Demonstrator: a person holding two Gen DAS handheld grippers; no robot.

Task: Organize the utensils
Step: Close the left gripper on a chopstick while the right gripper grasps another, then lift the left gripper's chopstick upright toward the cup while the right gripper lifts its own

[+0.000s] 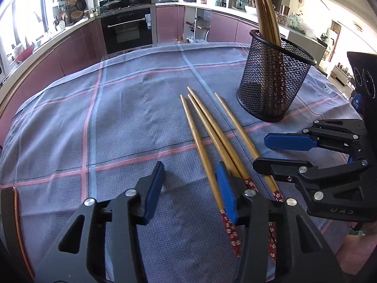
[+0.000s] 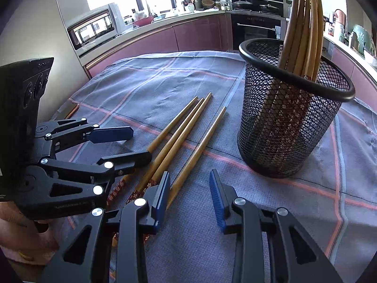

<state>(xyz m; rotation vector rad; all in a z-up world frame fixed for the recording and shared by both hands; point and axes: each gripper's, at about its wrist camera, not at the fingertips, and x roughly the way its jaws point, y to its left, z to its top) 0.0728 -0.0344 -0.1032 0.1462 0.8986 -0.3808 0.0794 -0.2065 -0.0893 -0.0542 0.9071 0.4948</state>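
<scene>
1. Chopsticks [image 1: 212, 132] are lying loose on the cloth [image 1: 117, 118], four of them, side by side, tips pointing far, patterned red ends coming near me.
2. I am holding the left claw [image 1: 190, 188] part-way open with nothing pressed between its pads; one blue pad [image 1: 226, 191] is sitting over the leftmost stick's near part, and whether it is touching I cannot tell.
3. I am keeping the right claw [image 2: 189, 195] narrow but not shut, empty, with its left pad [image 2: 161, 195] lying over the rightmost stick; the other pad is hanging over bare cloth.
4. The cup [image 2: 292, 118], black mesh, is standing upright to the far right of the loose sticks, already carrying a bundle leaning against its rim.
5. I am judging the sticks as light, stiff and thin, with a smooth lacquered look, so they are likely slipping or rolling under a careless pinch.
6. I am thinking the best hold is across the thicker patterned end, where the stick is widest and the pads are getting most bite, one stick at a time or a tight pair.
7. I am expecting a hold near the end to let the tip swing, so tilting it tip-up before the cup seems wise.
8. The cup looks light too; a long stick knocking its rim could be tipping it.
</scene>
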